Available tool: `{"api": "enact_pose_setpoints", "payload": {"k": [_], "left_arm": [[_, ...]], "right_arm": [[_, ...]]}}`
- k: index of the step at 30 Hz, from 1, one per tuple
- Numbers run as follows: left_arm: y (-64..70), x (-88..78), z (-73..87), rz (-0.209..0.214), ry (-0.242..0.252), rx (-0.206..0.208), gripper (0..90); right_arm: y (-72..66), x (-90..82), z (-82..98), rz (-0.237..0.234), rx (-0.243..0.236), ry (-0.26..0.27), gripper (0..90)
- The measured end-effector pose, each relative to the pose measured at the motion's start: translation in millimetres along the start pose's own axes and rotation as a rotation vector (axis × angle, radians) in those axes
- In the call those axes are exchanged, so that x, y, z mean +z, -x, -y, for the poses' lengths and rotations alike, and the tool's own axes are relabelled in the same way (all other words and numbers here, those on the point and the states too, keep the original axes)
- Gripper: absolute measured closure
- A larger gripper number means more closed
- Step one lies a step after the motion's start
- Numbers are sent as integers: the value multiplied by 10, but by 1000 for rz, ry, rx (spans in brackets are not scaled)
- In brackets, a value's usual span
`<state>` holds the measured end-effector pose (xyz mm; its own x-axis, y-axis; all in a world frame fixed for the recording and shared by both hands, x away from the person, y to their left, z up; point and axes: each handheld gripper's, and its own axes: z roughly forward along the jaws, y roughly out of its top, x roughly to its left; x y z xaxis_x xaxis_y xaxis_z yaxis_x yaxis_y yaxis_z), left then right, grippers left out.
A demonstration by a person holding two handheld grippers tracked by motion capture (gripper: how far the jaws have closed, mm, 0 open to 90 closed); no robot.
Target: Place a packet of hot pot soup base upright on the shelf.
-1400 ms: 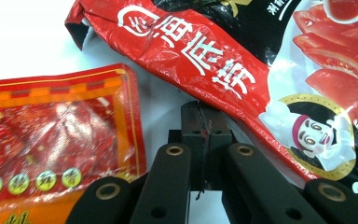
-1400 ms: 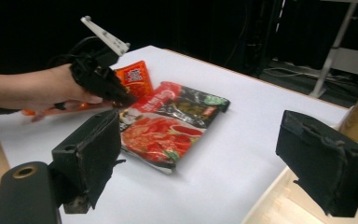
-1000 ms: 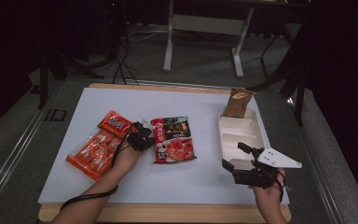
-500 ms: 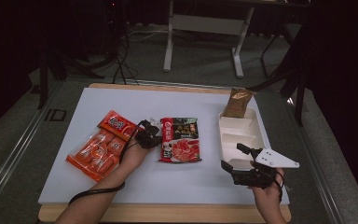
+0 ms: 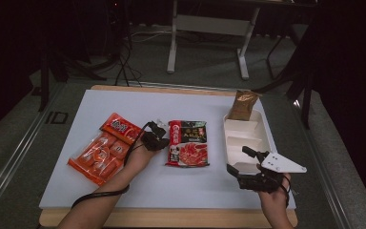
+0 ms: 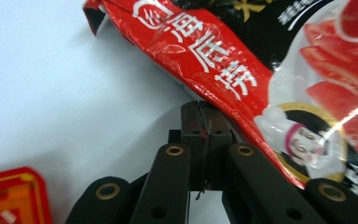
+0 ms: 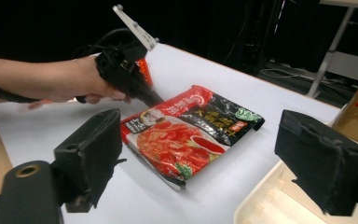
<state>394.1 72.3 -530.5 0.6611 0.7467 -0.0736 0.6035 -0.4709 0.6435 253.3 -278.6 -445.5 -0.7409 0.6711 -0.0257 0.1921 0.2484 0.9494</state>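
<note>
A red and black hotpot-base packet (image 5: 188, 143) lies flat mid-table. My left gripper (image 5: 159, 141) is at its left edge, jaws shut. In the left gripper view the closed tips (image 6: 200, 112) touch the packet's (image 6: 270, 70) red edge, which overlaps the side of one jaw; whether any film is pinched is not clear. The right gripper view has that gripper (image 7: 156, 99) at the packet's (image 7: 191, 135) corner. My right gripper (image 5: 238, 160) hovers at the near end of the white tray (image 5: 248, 131), open, with nothing between its jaws (image 7: 205, 149).
An orange packet of sausages (image 5: 106, 147) lies left of my left hand, its corner showing in the left gripper view (image 6: 9, 196). A brown pouch (image 5: 243, 104) stands at the tray's far end. The tray's rim (image 7: 270, 200) is near my right jaw.
The hotpot packet has shifted right and turned straighter, with my left gripper following at its left edge. The right gripper has stayed in place.
</note>
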Motion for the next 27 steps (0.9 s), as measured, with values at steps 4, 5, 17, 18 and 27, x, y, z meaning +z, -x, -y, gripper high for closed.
{"api": "enact_pose_setpoints", "payload": {"k": [4,5,17,18,27], "left_arm": [[-17,-145,-25,14,27,-4,872],[-31,-225,-53,34,52,-5,815],[-65,-394,-232,100,148,-44,552],[-85,-387,-249,107,151,-46,533],[-219,-259,-387,90,158,-68,507]], "right_arm": [[18,-9,-2,2,15,7,167],[16,-7,-4,6,13,6,172],[-23,-26,-30,55,28,19,129],[-26,-33,-36,53,30,23,114],[-72,-7,-43,51,11,28,102]]}}
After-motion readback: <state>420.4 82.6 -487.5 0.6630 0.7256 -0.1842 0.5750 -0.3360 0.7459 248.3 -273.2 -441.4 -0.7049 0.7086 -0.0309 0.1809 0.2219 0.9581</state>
